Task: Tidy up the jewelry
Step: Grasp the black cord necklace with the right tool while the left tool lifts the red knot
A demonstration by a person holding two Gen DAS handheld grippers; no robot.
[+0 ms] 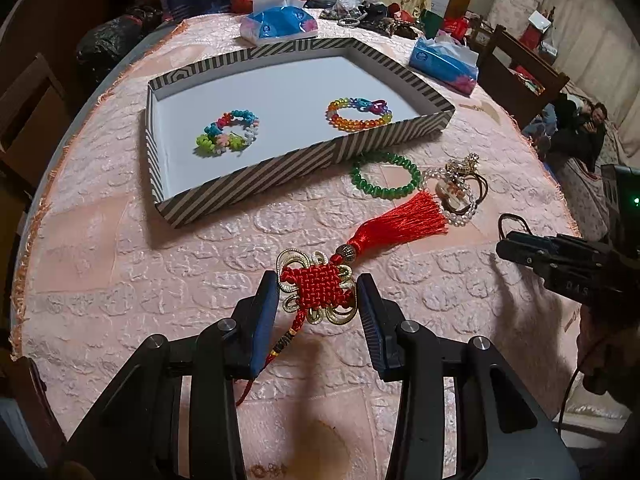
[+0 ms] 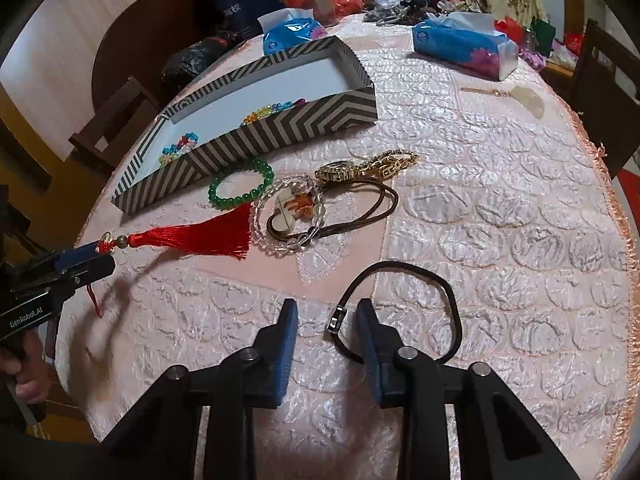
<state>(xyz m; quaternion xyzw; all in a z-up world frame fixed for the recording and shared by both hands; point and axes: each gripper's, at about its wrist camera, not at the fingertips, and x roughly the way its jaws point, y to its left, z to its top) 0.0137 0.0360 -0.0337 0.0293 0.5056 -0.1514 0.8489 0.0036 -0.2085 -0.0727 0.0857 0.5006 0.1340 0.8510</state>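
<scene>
My left gripper [image 1: 318, 292] is open, its fingers on either side of the red Chinese knot [image 1: 316, 282] with gold loops and a red tassel [image 1: 404, 220]. The striped tray [image 1: 256, 172] holds a pastel bead bracelet [image 1: 228, 132] and a rainbow bead bracelet [image 1: 358, 112]. A green bead bracelet [image 1: 384, 176] and a clear bead bracelet [image 2: 288, 212] lie beside the tray. My right gripper [image 2: 326, 320] is open around a black hair tie [image 2: 400, 308] with a metal clasp; it also shows in the left wrist view [image 1: 520, 248].
Gold chain jewelry [image 2: 368, 166] and a brown cord [image 2: 360, 204] lie in the pile. Two blue tissue packs [image 2: 464, 46] [image 1: 280, 24] and clutter stand at the back. A pale pendant [image 2: 528, 100] lies far right. The round table's fringe edge [image 2: 616, 200] is at right.
</scene>
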